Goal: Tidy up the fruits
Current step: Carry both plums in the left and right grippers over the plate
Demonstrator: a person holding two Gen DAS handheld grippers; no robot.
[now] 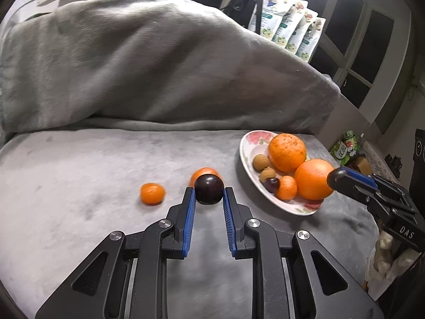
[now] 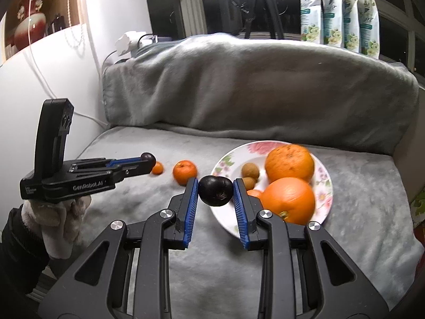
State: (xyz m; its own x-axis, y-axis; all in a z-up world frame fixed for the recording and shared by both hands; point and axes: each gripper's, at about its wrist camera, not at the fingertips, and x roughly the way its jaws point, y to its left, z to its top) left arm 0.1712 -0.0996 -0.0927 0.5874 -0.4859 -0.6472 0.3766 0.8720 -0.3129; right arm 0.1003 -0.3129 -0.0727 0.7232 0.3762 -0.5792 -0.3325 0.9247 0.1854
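Small mandarin: a small orange mandarin (image 1: 152, 193) lies alone on the grey plush blanket (image 1: 79, 186), lower left of centre in the left wrist view
Larger mandarin: an orange mandarin (image 2: 185, 172) sits on the blanket just right of the small one, left of the plate
Left gripper: the black left gripper with blue finger pads (image 1: 209, 195) is clenched on a round dark purple plum (image 1: 209, 189), held at the fingertips above the blanket, in front of the larger mandarin; in the right wrist view it enters from the left, held by a hand in a pale fleece glove (image 2: 57, 218)
Right gripper: the black right gripper (image 2: 215, 191) grasps a second dark purple plum (image 2: 215, 191) between its blue fingers, over the near left rim of the plate
Plate: a white floral-patterned plate (image 1: 245, 143) rests on the blanket at right centre; it carries two large oranges (image 1: 287, 152), two brown longans (image 1: 259, 162), a small mandarin-like orange fruit (image 1: 287, 187) and a small dark fruit (image 1: 272, 184)
Background: a grey blanket-covered bolster (image 2: 252, 85) runs behind; four floral pouches (image 2: 340, 13) stand at upper right by the dark window
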